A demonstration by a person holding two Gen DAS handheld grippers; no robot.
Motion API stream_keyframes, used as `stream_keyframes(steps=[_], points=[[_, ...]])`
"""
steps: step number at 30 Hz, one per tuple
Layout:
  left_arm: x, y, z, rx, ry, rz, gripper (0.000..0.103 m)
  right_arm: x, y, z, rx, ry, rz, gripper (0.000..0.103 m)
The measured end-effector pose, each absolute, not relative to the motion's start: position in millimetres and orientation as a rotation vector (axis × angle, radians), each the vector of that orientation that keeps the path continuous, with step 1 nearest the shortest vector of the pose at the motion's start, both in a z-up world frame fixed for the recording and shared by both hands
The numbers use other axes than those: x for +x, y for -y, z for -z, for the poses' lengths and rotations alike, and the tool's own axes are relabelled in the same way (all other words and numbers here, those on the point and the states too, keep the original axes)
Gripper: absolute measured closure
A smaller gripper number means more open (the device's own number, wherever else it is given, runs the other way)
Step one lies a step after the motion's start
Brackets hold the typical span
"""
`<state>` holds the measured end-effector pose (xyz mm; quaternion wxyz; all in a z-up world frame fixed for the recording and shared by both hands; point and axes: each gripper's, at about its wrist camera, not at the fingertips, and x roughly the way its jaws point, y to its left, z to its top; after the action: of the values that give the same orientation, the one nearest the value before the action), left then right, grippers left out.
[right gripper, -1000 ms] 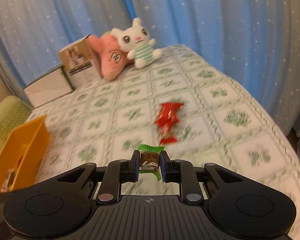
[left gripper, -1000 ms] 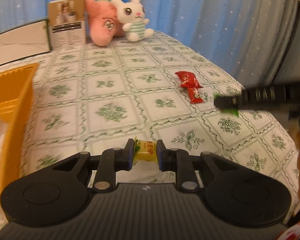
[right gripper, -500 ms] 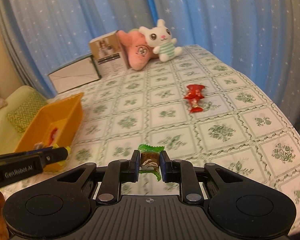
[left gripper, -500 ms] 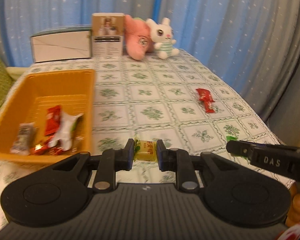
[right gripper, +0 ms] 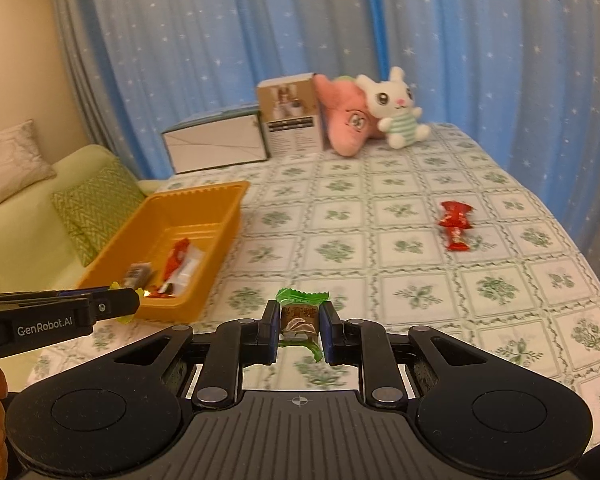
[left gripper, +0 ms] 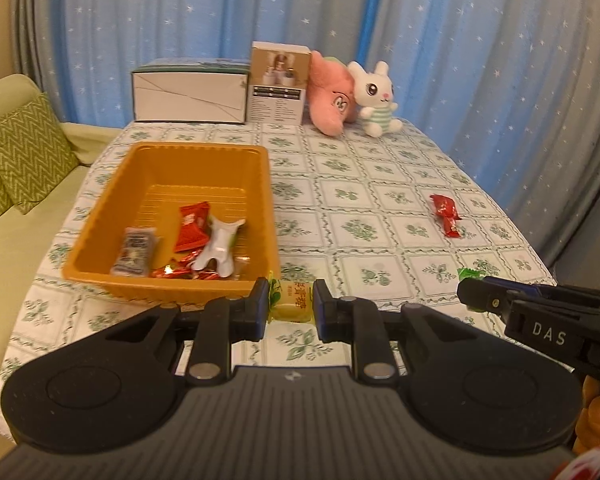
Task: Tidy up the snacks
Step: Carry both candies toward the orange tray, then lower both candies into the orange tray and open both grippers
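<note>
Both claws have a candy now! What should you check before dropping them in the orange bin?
1. Left gripper clamped on the yellow candy: ok.
2. Right gripper clamped on the green-wrapped candy: ok.
3. Orange bin has free floor space at its far end: ok.
4. Either candy above the bin: not ok; both look short of its near rim.
5. The two grippers apart from each other: ok.
6. Snacks left on the tablecloth: not ok; the red candies lie there.
</note>
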<state>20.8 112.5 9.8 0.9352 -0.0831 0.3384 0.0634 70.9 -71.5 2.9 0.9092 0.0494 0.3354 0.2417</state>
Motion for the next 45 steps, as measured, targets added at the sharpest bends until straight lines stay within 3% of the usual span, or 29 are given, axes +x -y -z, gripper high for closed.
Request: stream_keyframes(steps=[22, 45], points=[[-8.8, -169.2, -18.4, -0.204, -0.679, -0.234, 0.083, 58.5, 17.4, -7.0, 0.059, -0.698, -0.620, 0.082], [19.3, -213.2, -14.7, -0.191, -0.693, -0.231, 0.083, 94.1, -53.6, 1.9, -0.035, -0.699, -0.718, 0.082]])
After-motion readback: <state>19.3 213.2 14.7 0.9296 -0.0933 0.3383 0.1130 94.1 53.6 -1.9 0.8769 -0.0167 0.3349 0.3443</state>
